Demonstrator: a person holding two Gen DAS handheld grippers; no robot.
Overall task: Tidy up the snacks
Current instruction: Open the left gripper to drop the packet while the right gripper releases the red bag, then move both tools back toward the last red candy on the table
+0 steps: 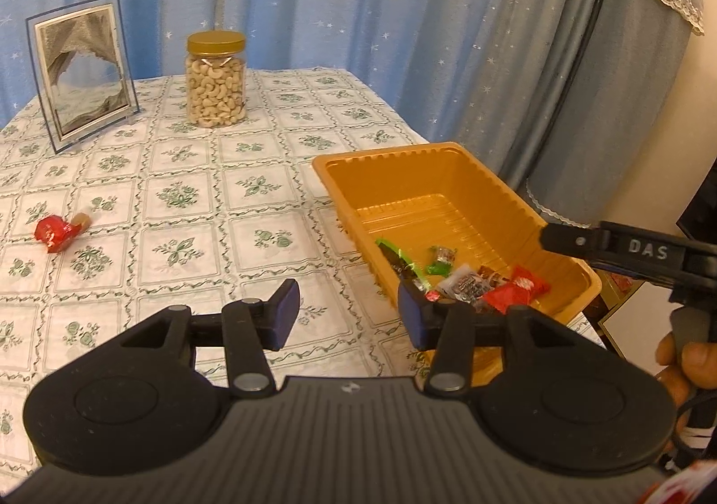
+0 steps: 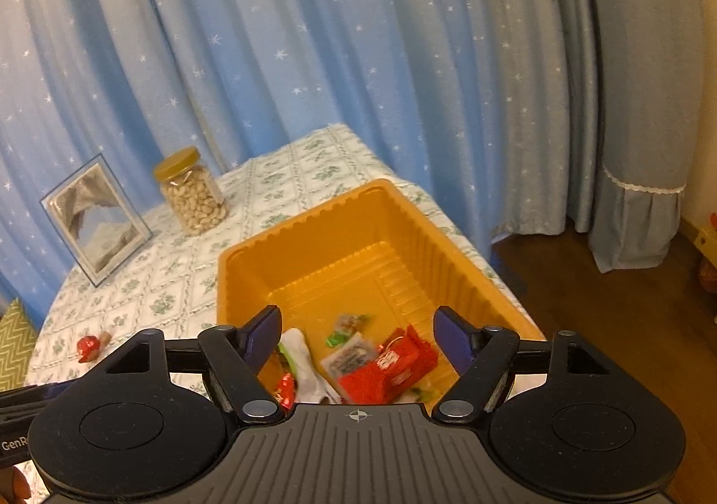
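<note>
- The left hand-held gripper [image 1: 348,310] hovers over the near part of the worktop with its blue-padded jaws spread wide and nothing between them; its right finger overlaps the near left corner of the tray in the left wrist view.
- The right hand-held gripper [image 2: 357,336] hangs above the near end of the tray, its jaws also wide apart and holding nothing.
- The orange ribbed plastic tray [image 1: 488,190] sits at the right edge of the worktop, close to the corner, and it is a deep rectangular one.
- The pile of wrapped snacks [image 2: 381,363] lies in the near end of the tray: red foil packets, a grey-and-white packet, green-wrapped sweets and a small red sweet, touching and partly overlapping. The far half of the tray floor is bare.
- A loose red foil-wrapped sweet [image 1: 53,231] lies on the worktop well to the left of the tray, with a small tan piece [image 1: 82,218] just beside it; what that piece is cannot be told.
- The worktop [image 1: 188,199] is covered by a white cloth printed with green floral squares.
- Farther back stands a clear plastic jar of cashew nuts with a gold screw lid [image 1: 216,80], upright and closed.
- Left of the jar, a glass-framed sand picture [image 1: 80,71] stands leaning slightly back.
- Behind everything hangs a blue curtain with white stars [image 2: 336,33].
</note>
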